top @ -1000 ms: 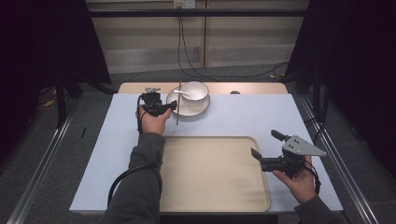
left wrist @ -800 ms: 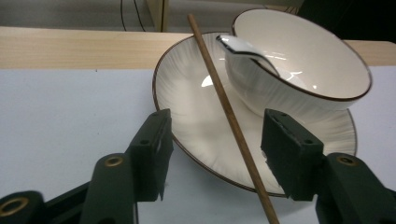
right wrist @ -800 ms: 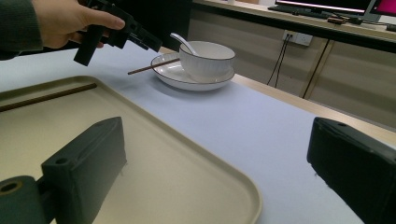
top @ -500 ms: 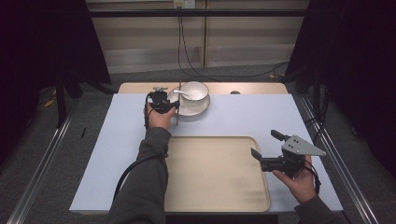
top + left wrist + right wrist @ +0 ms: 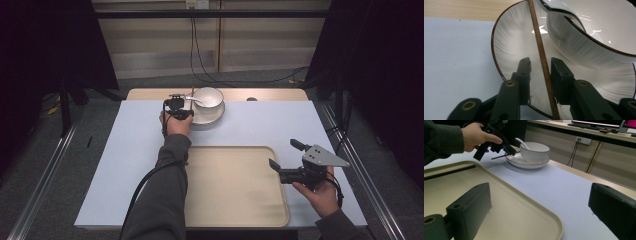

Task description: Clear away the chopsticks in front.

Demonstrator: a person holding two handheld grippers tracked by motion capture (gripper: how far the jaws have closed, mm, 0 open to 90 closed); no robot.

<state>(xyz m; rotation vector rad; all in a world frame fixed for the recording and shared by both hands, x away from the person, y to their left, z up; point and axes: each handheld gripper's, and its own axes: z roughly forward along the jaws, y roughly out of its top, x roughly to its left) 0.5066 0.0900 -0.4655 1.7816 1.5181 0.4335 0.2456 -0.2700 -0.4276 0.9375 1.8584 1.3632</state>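
A white bowl [image 5: 210,96] with a white spoon [image 5: 521,142] in it stands on a white plate [image 5: 212,116] at the table's far middle. A brown chopstick [image 5: 541,53] lies across the plate's left side, beside the bowl [image 5: 599,32]. My left gripper [image 5: 186,111] is at the plate's left edge. In the left gripper view it [image 5: 540,62] is open, one jaw on each side of the chopstick, which runs close to the right jaw. My right gripper [image 5: 284,154] hangs open over the right edge of the beige tray [image 5: 235,200], holding nothing.
A second brown chopstick [image 5: 449,172] lies in the tray [image 5: 529,220] near its far left side. A pale blue mat [image 5: 280,125] covers the table. A strip of bare wood [image 5: 270,94] runs behind the plate, with black cables beyond it.
My left gripper has moved right and a little forward, up to the plate's left edge and around the chopstick. The right gripper has stayed still.
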